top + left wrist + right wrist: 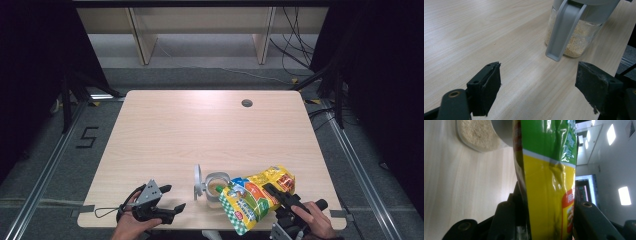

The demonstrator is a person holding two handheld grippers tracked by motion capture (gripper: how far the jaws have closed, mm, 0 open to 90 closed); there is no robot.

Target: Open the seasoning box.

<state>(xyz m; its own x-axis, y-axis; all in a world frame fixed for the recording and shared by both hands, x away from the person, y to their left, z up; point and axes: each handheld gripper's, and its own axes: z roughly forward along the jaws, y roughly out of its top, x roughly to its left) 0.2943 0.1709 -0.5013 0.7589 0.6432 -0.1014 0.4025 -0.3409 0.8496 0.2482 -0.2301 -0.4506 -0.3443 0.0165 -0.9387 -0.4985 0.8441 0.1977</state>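
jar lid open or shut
Open. In the high view the jar has its grey lid flipped up at its left side, and the pale grains inside lie uncovered under the tilted bag.

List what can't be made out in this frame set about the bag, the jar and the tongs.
- Bag: its print is too small in the high view; in the right gripper view the right tongs cover its lower part.
- Bag's mouth: whether it is open cannot be told.
- Jar: its top is cut off by the frame edge in the left gripper view; the bag overlaps its rim in the high view.
- Left tongs: open, holding nothing.
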